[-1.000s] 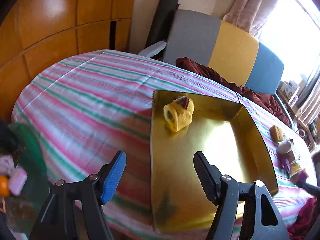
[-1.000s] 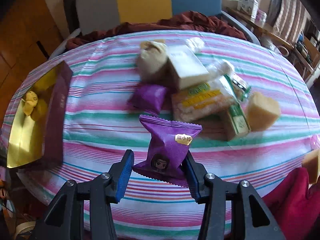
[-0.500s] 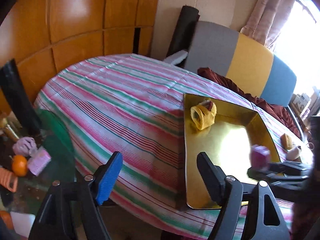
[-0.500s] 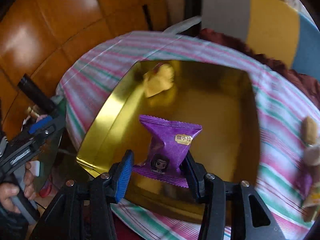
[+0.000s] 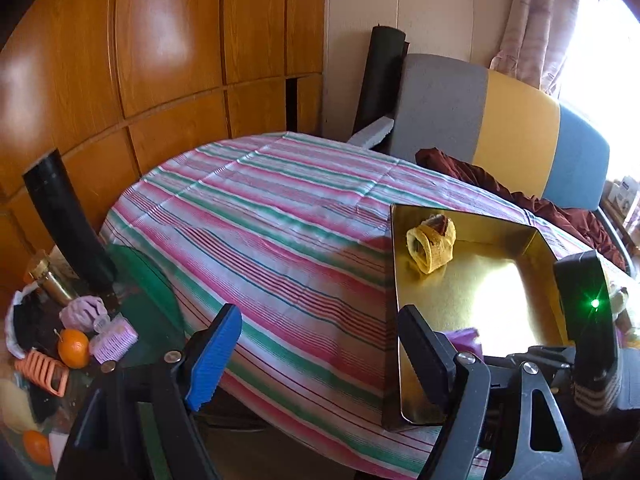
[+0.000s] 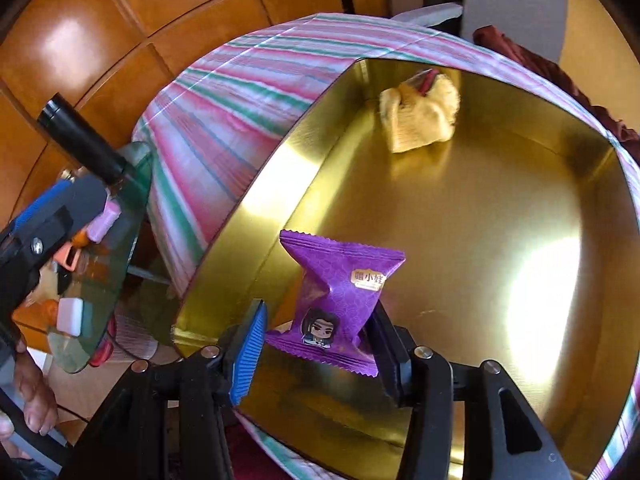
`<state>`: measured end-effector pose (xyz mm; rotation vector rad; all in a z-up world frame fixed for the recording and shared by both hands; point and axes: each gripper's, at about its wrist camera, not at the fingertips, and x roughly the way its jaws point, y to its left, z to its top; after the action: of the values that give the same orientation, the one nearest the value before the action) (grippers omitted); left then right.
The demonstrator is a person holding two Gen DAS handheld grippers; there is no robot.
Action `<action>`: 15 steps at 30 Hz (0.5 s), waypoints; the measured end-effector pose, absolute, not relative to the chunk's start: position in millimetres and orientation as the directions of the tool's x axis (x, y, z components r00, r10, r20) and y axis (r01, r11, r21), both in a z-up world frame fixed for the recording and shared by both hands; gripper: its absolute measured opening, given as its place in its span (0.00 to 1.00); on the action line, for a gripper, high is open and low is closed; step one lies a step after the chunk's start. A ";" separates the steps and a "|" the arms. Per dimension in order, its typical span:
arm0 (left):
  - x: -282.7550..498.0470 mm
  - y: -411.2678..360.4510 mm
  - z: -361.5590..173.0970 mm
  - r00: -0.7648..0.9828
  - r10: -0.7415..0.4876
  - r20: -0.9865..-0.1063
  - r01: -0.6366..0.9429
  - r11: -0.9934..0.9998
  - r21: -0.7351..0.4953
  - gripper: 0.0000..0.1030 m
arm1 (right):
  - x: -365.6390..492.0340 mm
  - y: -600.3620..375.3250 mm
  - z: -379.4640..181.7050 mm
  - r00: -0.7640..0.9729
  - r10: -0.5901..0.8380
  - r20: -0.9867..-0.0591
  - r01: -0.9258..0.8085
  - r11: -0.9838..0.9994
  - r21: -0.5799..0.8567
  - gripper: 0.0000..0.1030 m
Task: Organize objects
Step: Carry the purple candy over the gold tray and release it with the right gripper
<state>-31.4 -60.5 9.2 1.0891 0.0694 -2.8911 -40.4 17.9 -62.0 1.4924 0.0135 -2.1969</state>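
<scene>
Striped tablecloth (image 5: 280,232) fills the centre of the left wrist view, pink, green and white, over a round table. Wood-panel wall (image 5: 140,40) takes the upper left. Gold tray (image 6: 500,208) fills the middle and right of the right wrist view, sitting on the cloth. Left gripper (image 5: 320,340) at lower centre of its view, jaws wide and opening, nothing between them, cloth and tray edge below. Right gripper (image 6: 316,348) at bottom centre of its view, narrow, jaws opening slightly; purple snack packet (image 6: 340,300) stands between the pads over the tray's near part, pinched at its waist. Yellow wrapped snack (image 6: 420,116) lies in the tray's far corner, upper centre. A hand (image 6: 28,392) at lower left grips the left gripper's handle.
</scene>
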 end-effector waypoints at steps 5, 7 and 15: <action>-23.8 -53.3 18.3 -0.780 -0.051 -0.624 0.058 -0.998 0.009 0.81 | -37.0 27.2 -53.6 -0.309 -0.403 -0.861 0.375 -0.884 0.279 0.56; -20.6 -49.3 23.1 -0.793 -0.056 -0.607 0.051 -0.998 0.025 0.82 | -36.9 34.4 -50.3 -0.324 -0.409 -0.853 0.360 -0.887 0.289 0.56; -11.9 -35.8 36.4 -0.814 -0.052 -0.578 0.028 -0.998 0.050 0.84 | -24.7 91.0 -22.1 -0.442 -0.365 -0.820 0.250 -0.927 0.278 0.57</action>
<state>-11.9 -35.8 36.4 0.9421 -0.0602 -2.9523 -24.7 91.0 -22.1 1.4011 -0.1630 -2.3916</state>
